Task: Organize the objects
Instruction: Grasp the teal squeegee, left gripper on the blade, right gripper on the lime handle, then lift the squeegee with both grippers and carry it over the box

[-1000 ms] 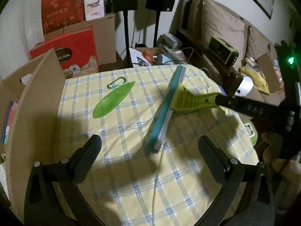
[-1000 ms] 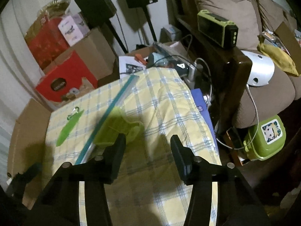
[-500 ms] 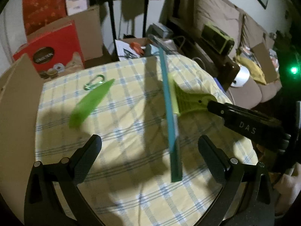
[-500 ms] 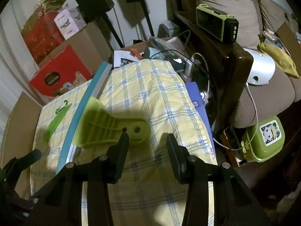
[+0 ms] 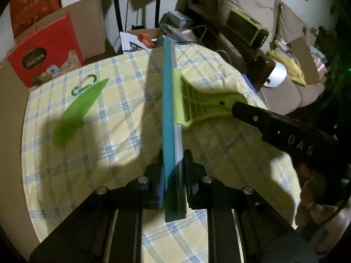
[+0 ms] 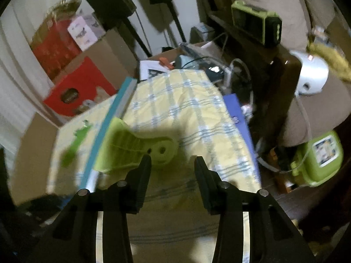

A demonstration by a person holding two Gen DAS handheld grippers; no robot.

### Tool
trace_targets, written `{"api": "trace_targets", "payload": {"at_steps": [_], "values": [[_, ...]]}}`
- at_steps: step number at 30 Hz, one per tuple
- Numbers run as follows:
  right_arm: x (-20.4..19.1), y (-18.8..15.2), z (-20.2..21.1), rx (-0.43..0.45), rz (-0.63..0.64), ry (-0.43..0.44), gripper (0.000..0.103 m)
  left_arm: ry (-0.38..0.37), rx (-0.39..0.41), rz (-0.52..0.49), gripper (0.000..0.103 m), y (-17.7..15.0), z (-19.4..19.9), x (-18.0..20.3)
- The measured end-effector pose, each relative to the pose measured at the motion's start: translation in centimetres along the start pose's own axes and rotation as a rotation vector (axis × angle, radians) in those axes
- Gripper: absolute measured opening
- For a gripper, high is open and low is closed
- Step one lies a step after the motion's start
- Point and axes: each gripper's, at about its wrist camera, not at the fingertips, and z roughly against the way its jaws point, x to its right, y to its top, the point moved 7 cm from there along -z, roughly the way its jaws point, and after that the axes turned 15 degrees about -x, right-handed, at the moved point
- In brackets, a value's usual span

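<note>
A squeegee with a long teal blade (image 5: 169, 98) and a lime green handle (image 5: 204, 107) hangs on edge above the yellow checked tablecloth (image 5: 122, 118). My left gripper (image 5: 173, 164) is closing on the near end of the blade, with a pad against each side. My right gripper (image 6: 171, 164) is shut on the round end of the handle (image 6: 162, 151); one of its black fingers (image 5: 285, 131) reaches in from the right in the left wrist view. A green leaf-shaped piece (image 5: 76, 114) and a green carabiner (image 5: 84, 84) lie on the cloth to the left.
A cardboard panel (image 5: 11, 131) stands along the table's left edge. Red boxes (image 5: 43, 52) and speaker stands are behind the table. A sofa with a green radio (image 5: 248, 29) is at right, with cables and a green lunch box (image 6: 318, 160) on the floor beside the table.
The squeegee rose off the cloth and turned onto its edge, pointing toward my left gripper. My left gripper went from wide open to closed around the blade's near end.
</note>
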Motion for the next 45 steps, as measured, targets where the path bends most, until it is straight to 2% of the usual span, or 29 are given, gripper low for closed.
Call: {"api": "trace_targets", "payload": {"at_steps": [3, 12, 17, 23, 34, 45], "values": [[-0.5, -0.1, -0.1, -0.013, -0.008, 0.067, 0.037, -0.039, -0.002, 0.024, 0.014, -0.4, 0.1, -0.3], [-0.4, -0.3, -0.2, -0.044, -0.093, 0.216, 0.024, -0.096, 0.033, 0.061, 0.014, -1.5, 1.3, -0.9], [-0.5, -1.4, 0.4, -0.053, -0.092, 0.241, 0.02, -0.131, 0.058, 0.055, 0.014, -2.3, 2.7, -1.0], [-1.5, -2.5, 2.7, -0.02, -0.059, 0.268, 0.02, -0.106, 0.1, 0.007, 0.014, -3.7, 5.2, -0.5], [-7.7, -3.6, 7.6, 0.033, 0.067, 0.288, 0.02, -0.089, 0.176, 0.045, 0.015, -6.7, 11.6, -2.5], [-16.1, -4.9, 9.0, 0.029, 0.186, 0.331, 0.02, -0.068, 0.257, 0.097, 0.015, -10.0, 17.7, -7.9]]}}
